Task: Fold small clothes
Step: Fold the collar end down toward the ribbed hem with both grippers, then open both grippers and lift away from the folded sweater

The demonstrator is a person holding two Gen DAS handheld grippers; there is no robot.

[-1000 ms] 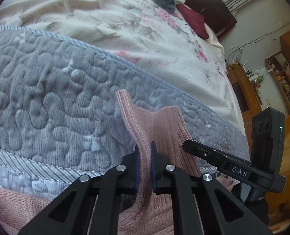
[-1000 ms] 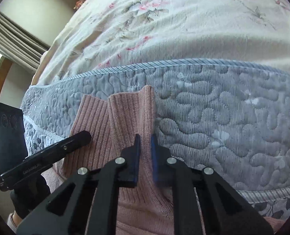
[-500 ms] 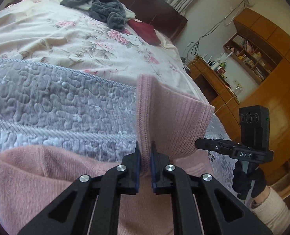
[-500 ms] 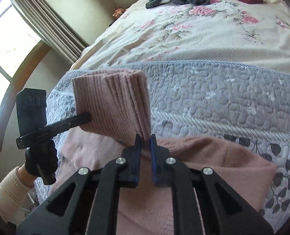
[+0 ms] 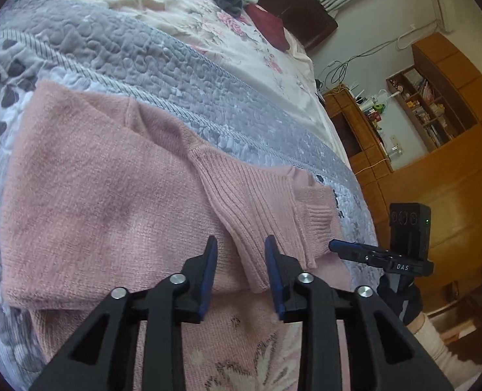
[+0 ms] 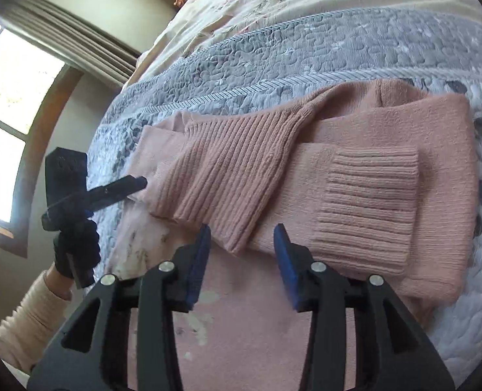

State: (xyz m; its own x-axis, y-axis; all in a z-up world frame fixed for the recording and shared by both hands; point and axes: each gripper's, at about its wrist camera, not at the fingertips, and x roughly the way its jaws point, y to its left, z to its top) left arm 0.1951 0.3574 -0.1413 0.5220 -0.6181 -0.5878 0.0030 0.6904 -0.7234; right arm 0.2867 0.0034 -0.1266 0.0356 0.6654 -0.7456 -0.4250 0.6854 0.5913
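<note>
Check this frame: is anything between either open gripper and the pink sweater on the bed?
Nothing visible is. The left gripper and the right gripper both stand open right over the pink sweater, each straddling the edge of its folded ribbed part. Only the sweater's own layers lie beneath, on the quilt.

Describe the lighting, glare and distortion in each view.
Left wrist: even daylight, sharp pink sweater, fisheye curving the bed quilt, dark corners. Right wrist: the window is blown out white, the sweater evenly lit with soft shadows, edges bowed.
</note>
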